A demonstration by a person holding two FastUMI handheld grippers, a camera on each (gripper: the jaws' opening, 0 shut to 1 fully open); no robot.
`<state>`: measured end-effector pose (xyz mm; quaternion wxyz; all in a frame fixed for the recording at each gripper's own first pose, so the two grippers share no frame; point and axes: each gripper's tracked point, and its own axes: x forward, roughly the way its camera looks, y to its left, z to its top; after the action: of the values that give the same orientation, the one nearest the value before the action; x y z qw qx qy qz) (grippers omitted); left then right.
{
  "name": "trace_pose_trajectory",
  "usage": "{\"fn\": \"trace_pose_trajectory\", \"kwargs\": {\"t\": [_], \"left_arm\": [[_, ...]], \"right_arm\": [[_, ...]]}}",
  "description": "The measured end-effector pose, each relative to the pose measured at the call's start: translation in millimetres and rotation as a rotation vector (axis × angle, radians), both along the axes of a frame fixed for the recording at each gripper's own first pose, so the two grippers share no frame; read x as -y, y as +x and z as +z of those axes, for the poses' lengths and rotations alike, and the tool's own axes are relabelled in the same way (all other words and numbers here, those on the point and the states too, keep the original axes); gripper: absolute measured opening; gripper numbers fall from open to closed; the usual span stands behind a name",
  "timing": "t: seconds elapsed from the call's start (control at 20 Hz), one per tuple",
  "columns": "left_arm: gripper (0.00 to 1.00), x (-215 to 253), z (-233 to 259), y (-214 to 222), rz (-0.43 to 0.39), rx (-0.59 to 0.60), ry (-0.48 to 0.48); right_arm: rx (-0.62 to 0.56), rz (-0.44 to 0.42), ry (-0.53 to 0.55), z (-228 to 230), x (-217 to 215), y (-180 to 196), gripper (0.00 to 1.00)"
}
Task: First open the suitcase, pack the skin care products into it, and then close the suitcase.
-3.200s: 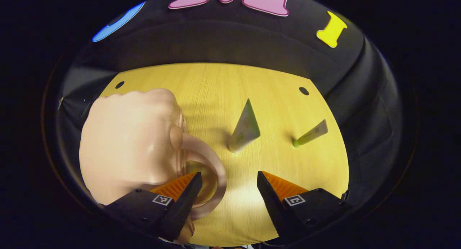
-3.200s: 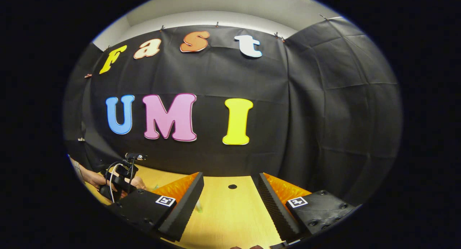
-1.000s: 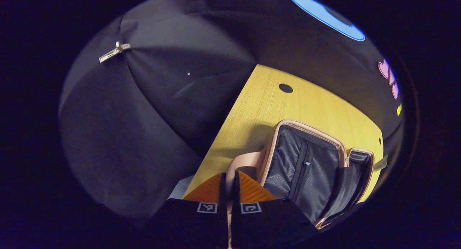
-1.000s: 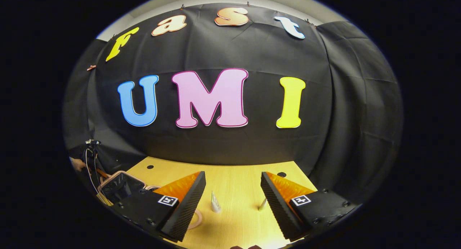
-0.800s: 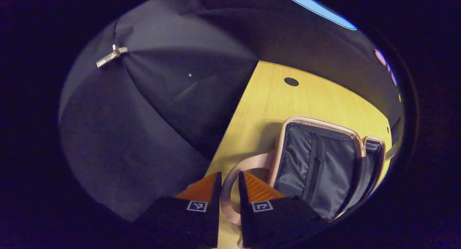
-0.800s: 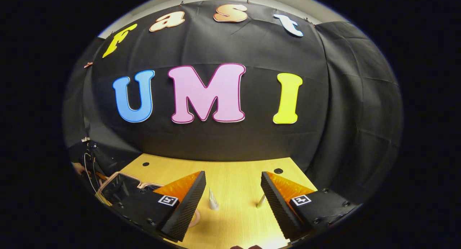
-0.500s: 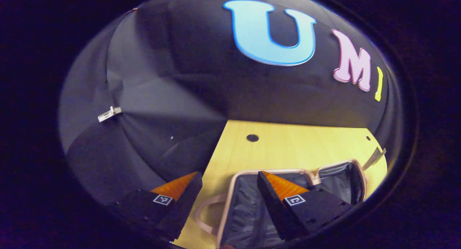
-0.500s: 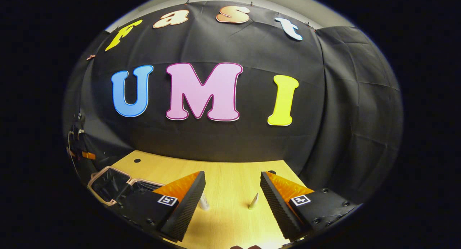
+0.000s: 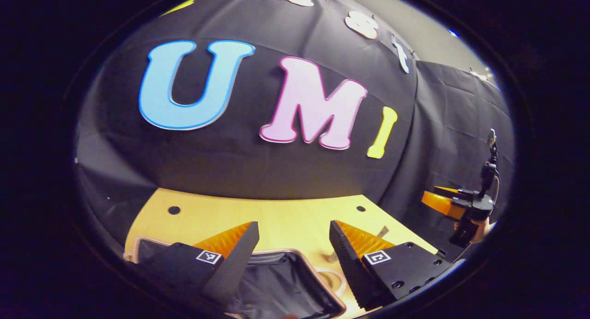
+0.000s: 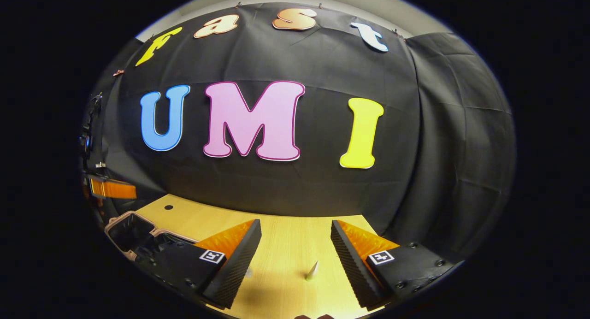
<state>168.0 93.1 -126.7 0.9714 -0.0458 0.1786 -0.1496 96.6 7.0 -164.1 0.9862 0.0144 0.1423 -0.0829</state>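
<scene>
The pink suitcase point(image 9: 295, 251) lies open on the wooden table, its dark lining facing up and its round handle point(image 9: 335, 282) on the right. My left gripper point(image 9: 292, 231) hovers open above it, holding nothing. In the right gripper view the open suitcase point(image 10: 120, 221) sits at the far left, under an orange finger point(image 10: 113, 189) of the left gripper. My right gripper point(image 10: 295, 229) is open and empty above the table. A pale green tube point(image 10: 312, 270) stands between its fingers, farther off. A second tube point(image 10: 249, 273) peeks out beside its left finger.
The wooden table point(image 10: 286, 236) has small dark holes point(image 10: 168, 207) near its back corners. Black cloth walls close it in behind and at both sides. In the left gripper view the right gripper point(image 9: 428, 197) and the hand point(image 9: 481, 227) holding it are at the far right.
My left gripper let go of the suitcase handle, opened, rose and swung right. The suitcase, shut at first, now lies open. My right gripper tilted down slightly toward the tubes.
</scene>
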Motion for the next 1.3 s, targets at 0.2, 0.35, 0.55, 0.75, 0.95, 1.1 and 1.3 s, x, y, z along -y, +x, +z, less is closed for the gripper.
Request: {"fn": "trace_pose_trajectory", "kwargs": {"t": [0.2, 0.35, 0.55, 0.75, 0.95, 1.1, 1.3], "left_arm": [[0.96, 97.9, -70.5, 5.2, -0.135, -0.137, 0.024], [0.96, 120.3, -130.7, 27.7, -0.120, -0.270, 0.104], [0.97, 118.6, -200.6, 65.8, -0.063, -0.387, 0.184], [0.97, 127.7, -235.8, 96.5, -0.010, -0.423, 0.176], [0.37, 123.8, -228.8, 99.0, 0.041, -0.451, 0.162], [0.36, 120.6, -195.4, 79.2, 0.000, -0.436, 0.161], [0.36, 99.9, -147.3, 45.4, 0.009, -0.420, 0.133]], "right_arm": [[-0.020, 0.044, -0.011, -14.3, 13.8, -5.3, 0.96], [-0.057, 0.090, 0.001, -34.8, 15.9, -8.9, 0.96], [-0.125, 0.145, 0.026, -73.1, 19.5, -8.5, 0.96], [-0.230, 0.158, 0.052, -135.2, 32.3, -4.1, 0.96], [-0.388, 0.110, 0.096, -211.8, 45.7, -1.1, 0.97], [-0.459, 0.068, 0.153, -265.2, 48.5, 16.2, 0.98], [-0.497, 0.017, 0.231, -305.5, 50.8, 38.4, 0.97]]}}
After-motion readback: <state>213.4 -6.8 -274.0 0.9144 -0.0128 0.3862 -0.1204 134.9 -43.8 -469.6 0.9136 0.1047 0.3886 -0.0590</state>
